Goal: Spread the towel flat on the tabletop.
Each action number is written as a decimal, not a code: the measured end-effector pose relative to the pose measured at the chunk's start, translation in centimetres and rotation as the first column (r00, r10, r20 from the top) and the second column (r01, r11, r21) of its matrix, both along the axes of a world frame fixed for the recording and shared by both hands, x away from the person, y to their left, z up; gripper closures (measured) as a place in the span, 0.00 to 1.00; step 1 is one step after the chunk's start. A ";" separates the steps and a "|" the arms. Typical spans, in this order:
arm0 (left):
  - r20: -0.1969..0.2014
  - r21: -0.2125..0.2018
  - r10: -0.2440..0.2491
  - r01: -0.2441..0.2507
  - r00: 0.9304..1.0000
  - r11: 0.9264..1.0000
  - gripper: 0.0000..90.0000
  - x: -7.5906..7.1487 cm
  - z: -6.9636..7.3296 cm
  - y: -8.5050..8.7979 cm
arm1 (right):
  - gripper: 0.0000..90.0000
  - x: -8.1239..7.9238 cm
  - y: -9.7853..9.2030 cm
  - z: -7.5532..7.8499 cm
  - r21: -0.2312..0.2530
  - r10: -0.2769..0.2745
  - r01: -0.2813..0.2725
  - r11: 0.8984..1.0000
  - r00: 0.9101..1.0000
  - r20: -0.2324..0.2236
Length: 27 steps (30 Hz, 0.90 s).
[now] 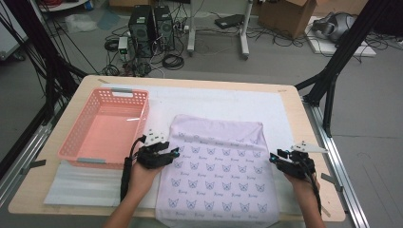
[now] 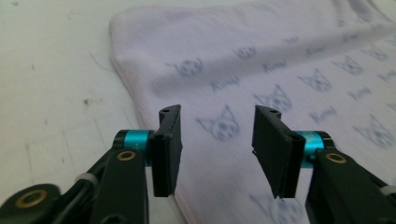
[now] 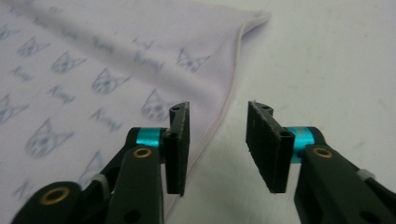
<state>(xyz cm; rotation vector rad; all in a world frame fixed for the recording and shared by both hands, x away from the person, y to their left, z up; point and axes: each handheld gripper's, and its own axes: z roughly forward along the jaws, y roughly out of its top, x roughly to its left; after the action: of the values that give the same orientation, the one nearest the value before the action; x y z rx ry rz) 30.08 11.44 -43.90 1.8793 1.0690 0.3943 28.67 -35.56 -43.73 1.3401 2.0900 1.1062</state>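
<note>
At the near edge of the desk [image 1: 304,102], two forearms come in, each hand holding a tool. Left tool [image 1: 167,153] sits at the left side of the cloth [image 1: 218,166], its jaws spread with nothing between them, poised over the hem; in the left gripper view the cloth [image 2: 261,70] lies flat beneath the open jaws. Right tool [image 1: 280,156] mirrors it at the right side, jaws likewise spread and empty, straddling the cloth's edge [image 3: 219,116]. Such matched placing suggests both sides are to be pinched together for a fold. Cloth, pale lilac with small cat faces, lies smoothed on a white mat [image 1: 214,97]. Left of it stands a pink basket [image 1: 76,137], empty, likely where the folded piece goes. Beyond the desk, computer towers [image 1: 152,26], cables and a cardboard box [image 1: 285,16] crowd the grey floor.
</note>
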 end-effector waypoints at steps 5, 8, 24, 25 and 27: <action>-0.013 -0.028 -0.021 0.021 1.000 0.999 0.49 -2.2 -0.7 1.1 | 0.60 -2.2 0.0 0.4 0.024 0.058 -0.058 0.998 0.998 0.001; -0.045 -0.036 -0.035 0.034 0.998 0.999 0.48 -3.1 -0.7 1.7 | 0.60 -3.8 0.1 0.4 0.037 0.092 -0.092 0.995 0.996 0.000; -0.102 0.003 -0.041 0.041 0.994 0.999 0.98 -8.0 -1.3 3.4 | 0.99 -7.5 0.4 -0.7 -0.004 0.107 -0.108 0.994 0.984 -0.140; -0.106 -0.002 -0.048 0.048 0.993 0.999 0.98 -8.6 -1.3 3.9 | 0.99 -7.8 0.2 -0.6 0.000 0.113 -0.114 0.993 0.983 -0.147; -0.113 -0.011 -0.061 0.060 0.992 0.998 0.98 -9.4 -1.3 4.3 | 0.99 -8.5 -0.3 -0.6 0.010 0.118 -0.118 0.993 0.981 -0.157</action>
<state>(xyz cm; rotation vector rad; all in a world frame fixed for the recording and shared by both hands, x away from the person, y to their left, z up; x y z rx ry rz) 20.68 15.73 -45.17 1.9414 1.0836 0.2506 20.14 -35.90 -44.33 1.3583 2.3092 1.0789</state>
